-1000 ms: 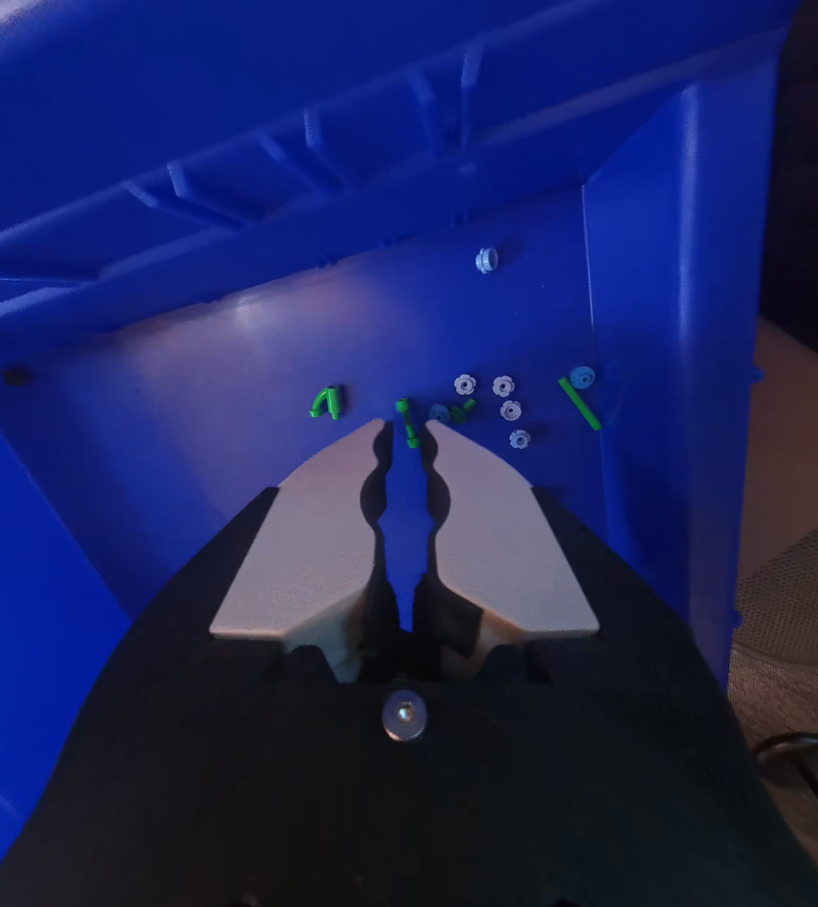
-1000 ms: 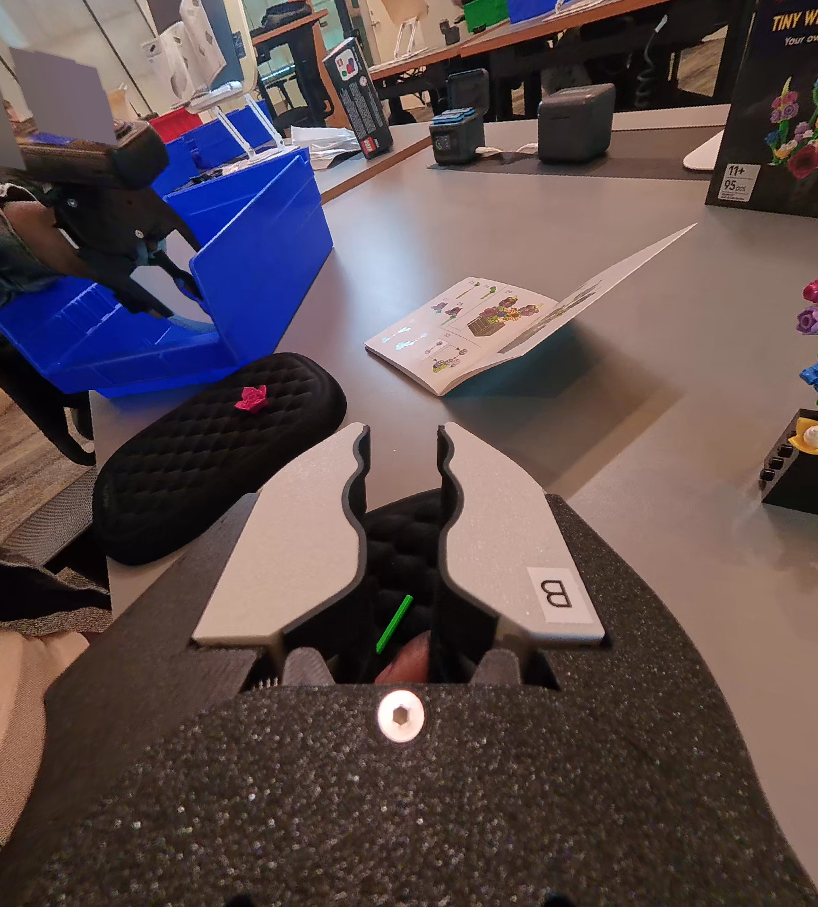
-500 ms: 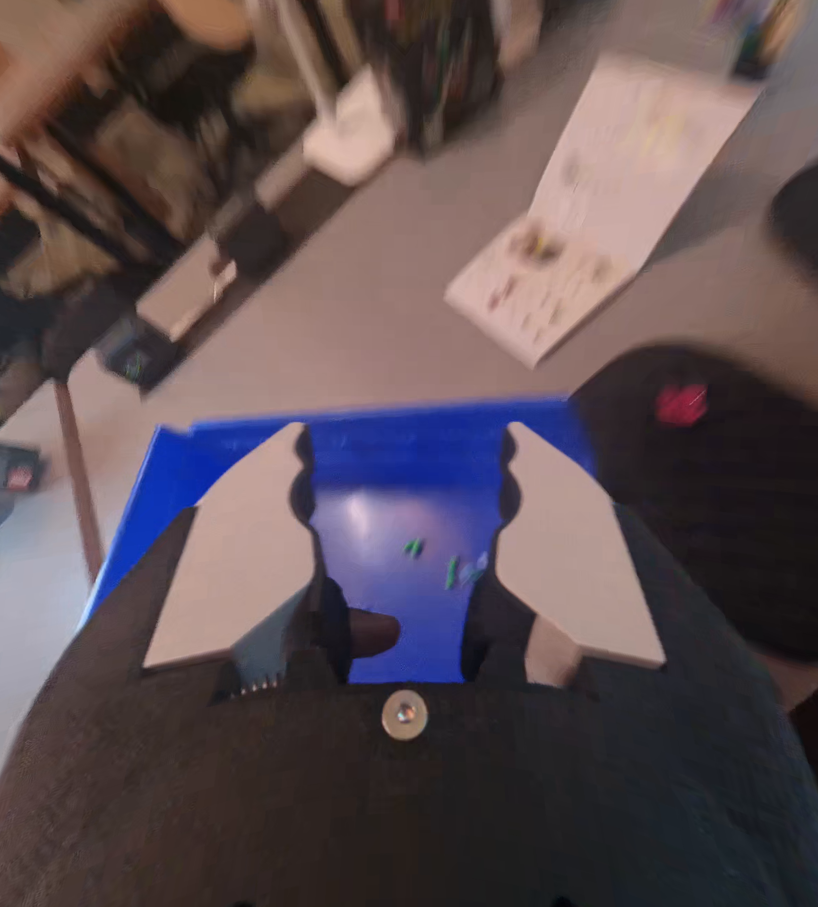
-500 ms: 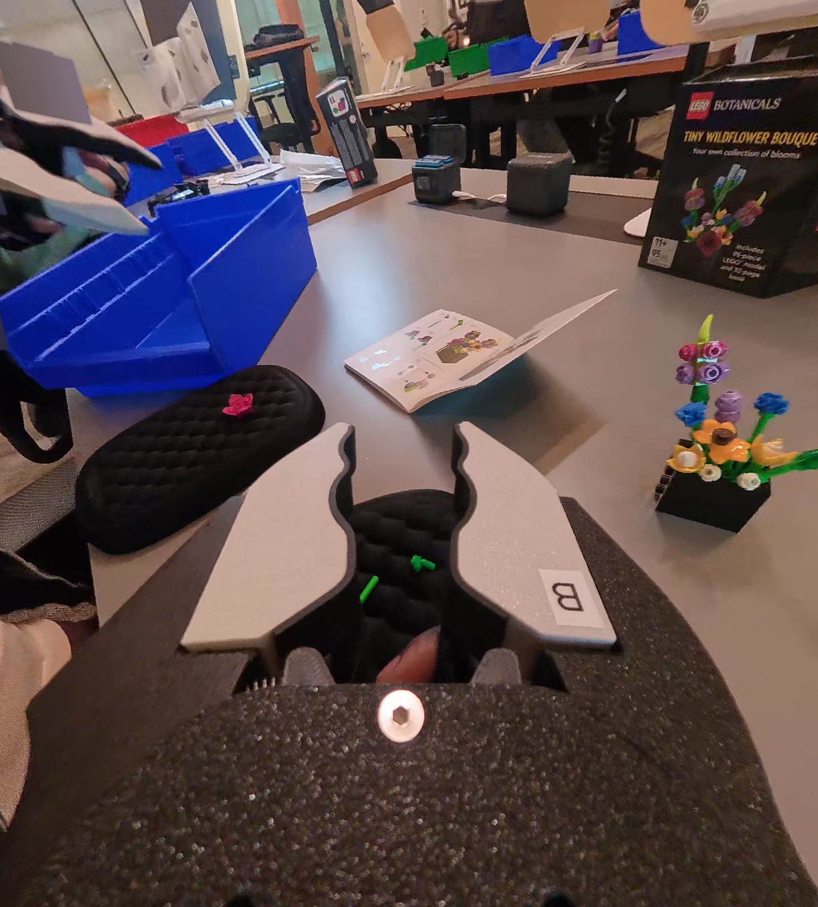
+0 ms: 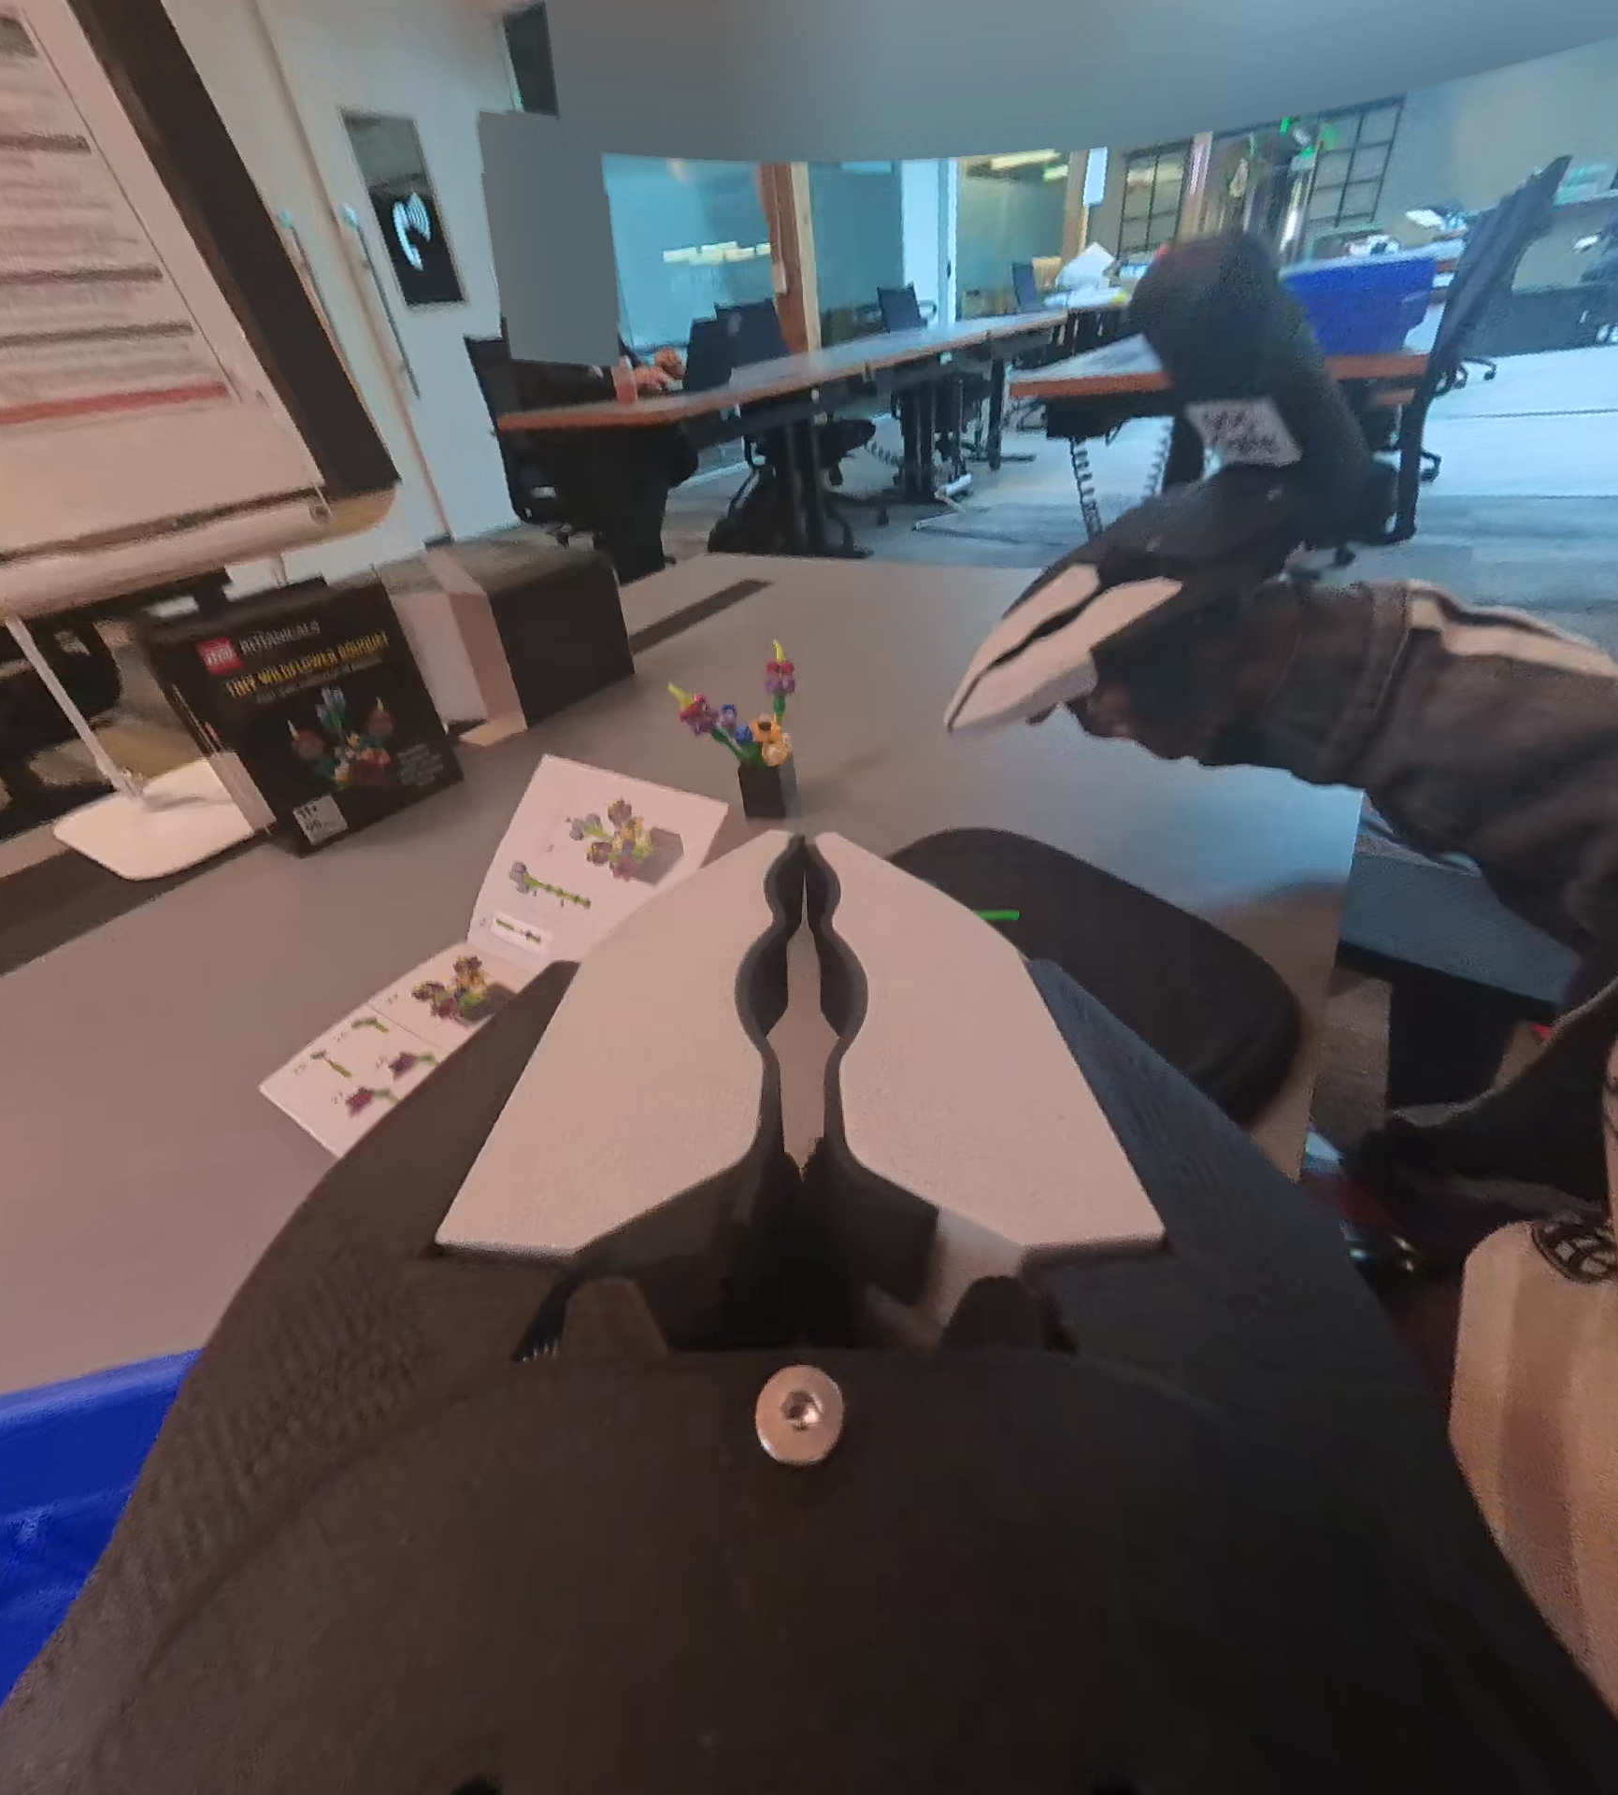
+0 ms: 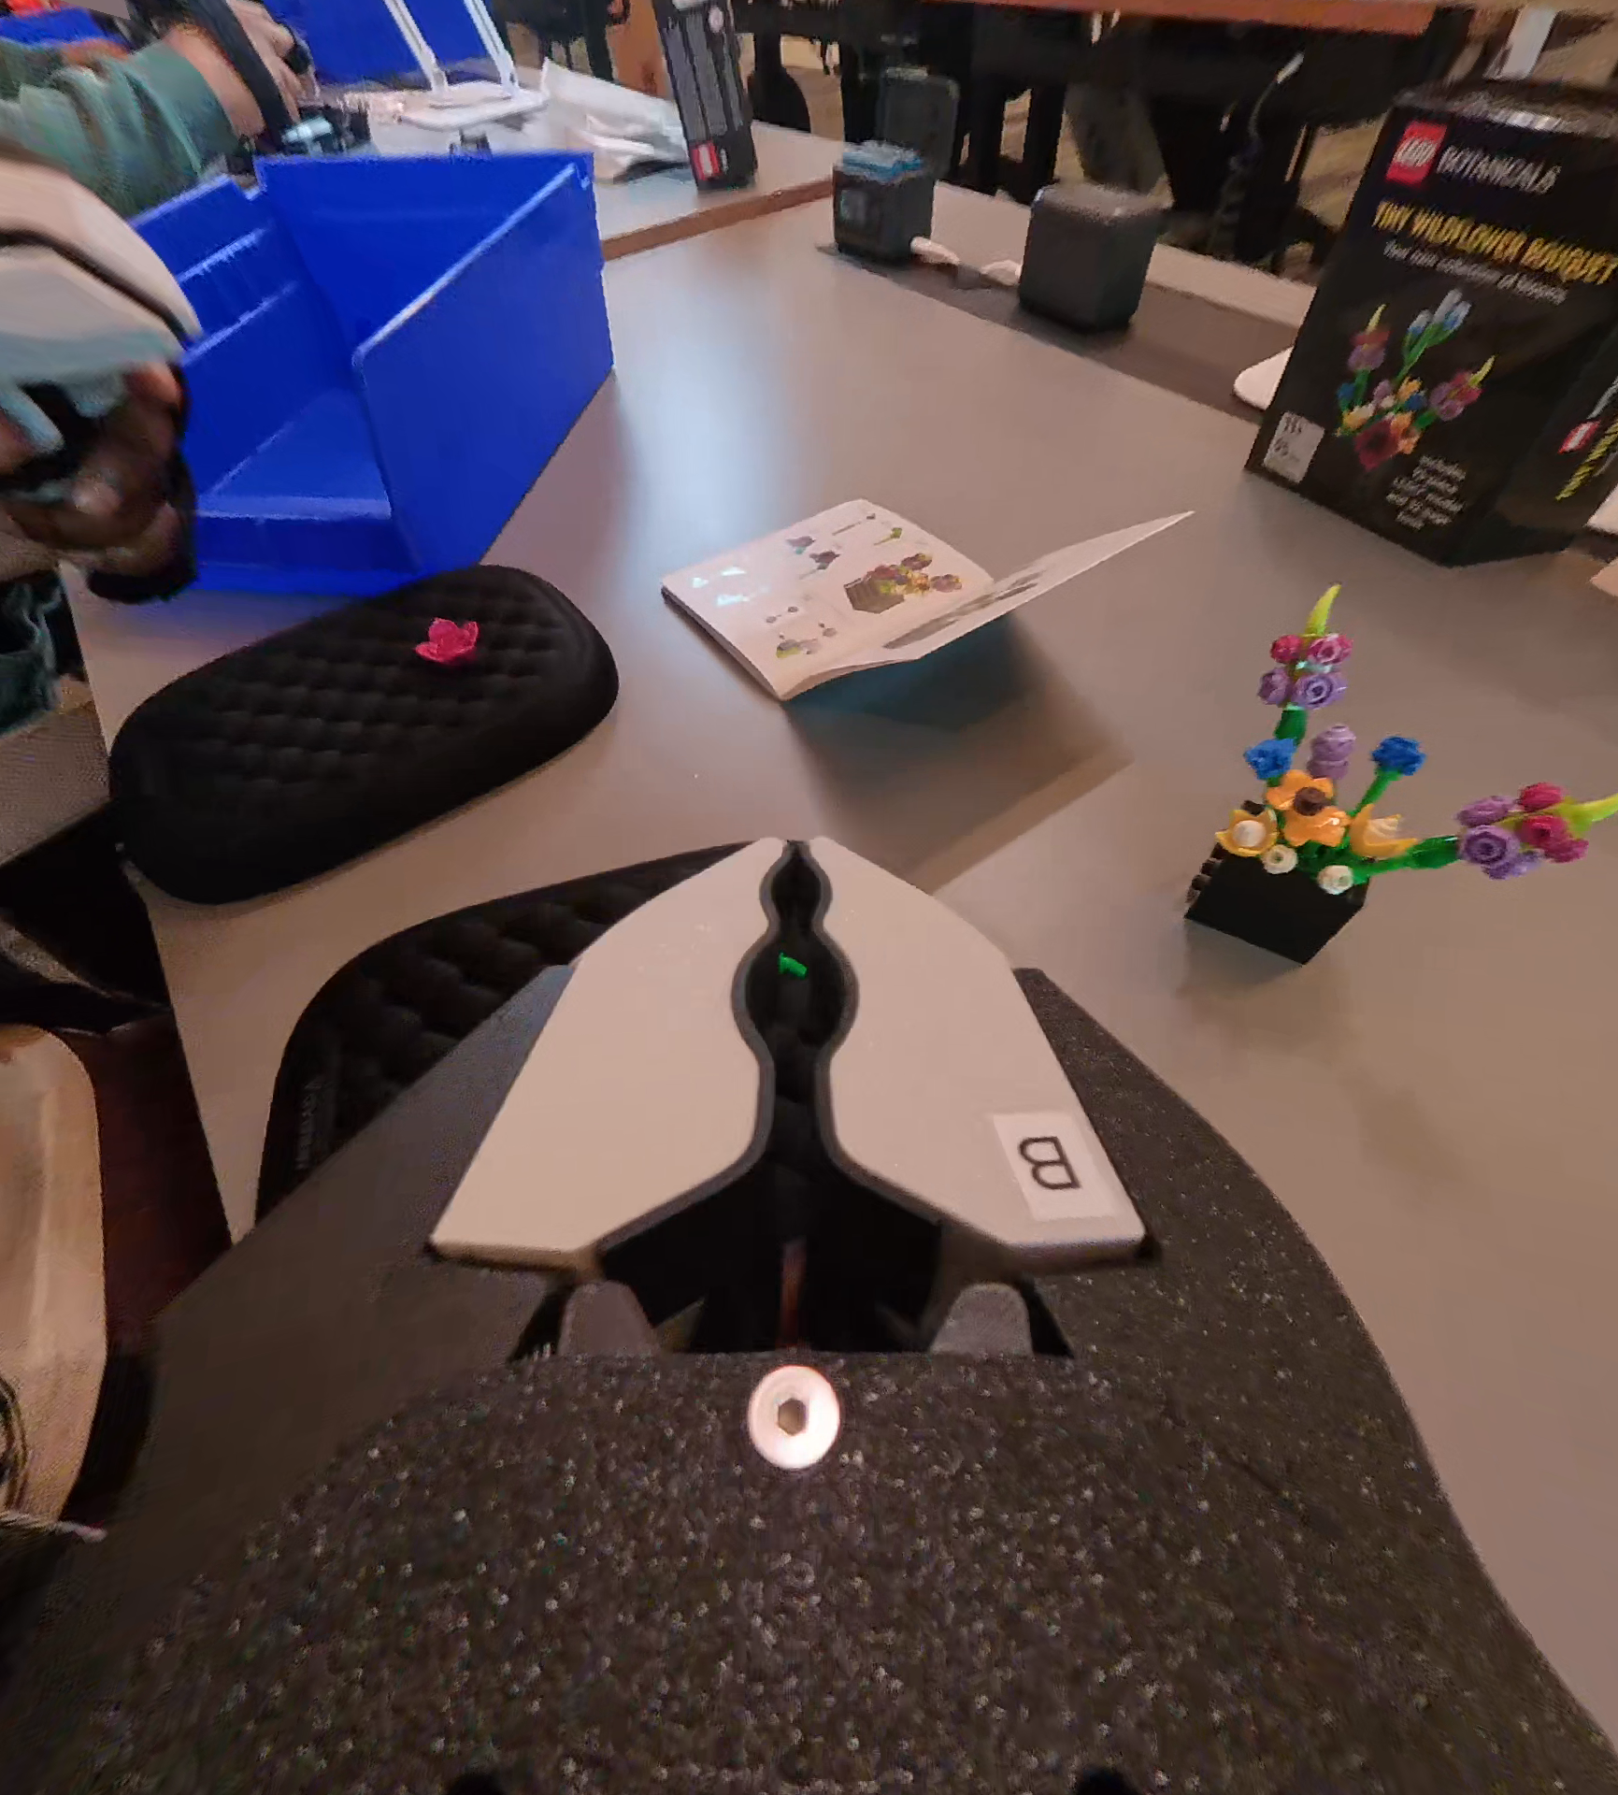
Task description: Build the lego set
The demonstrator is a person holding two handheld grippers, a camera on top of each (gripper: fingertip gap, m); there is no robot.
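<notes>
The built Lego flower bouquet (image 6: 1319,816) stands in its black base on the grey table; it also shows in the left wrist view (image 5: 746,728). My right gripper (image 6: 795,847) is shut above a black pad (image 6: 455,971). A small green piece (image 6: 792,965) shows through the hollow between its fingers and seems to lie on the pad. My left gripper (image 5: 803,845) is shut with nothing seen in it, held above the table's edge. A green stick (image 5: 997,915) lies on a black pad (image 5: 1154,971). A pink flower piece (image 6: 445,641) lies on the other pad (image 6: 329,748).
A blue bin (image 6: 436,340) stands at the far left of the table. An open instruction booklet (image 6: 834,592) lies mid-table. The black Lego box (image 6: 1484,321) stands at the back right. Small dark boxes and other desks lie beyond. The person's sleeve (image 5: 1465,738) reaches in from the right. Spacing between my two grippers at the tips: around 20 centimetres. The built Lego flower bouquet (image 6: 1319,816) is about 15 centimetres from my right fingertips and 30 centimetres from my left. Look for it in the left wrist view (image 5: 767,731) too.
My left gripper came up out of the blue bin, opened on the way, swung to face the table and is shut now. My right gripper closed from open.
</notes>
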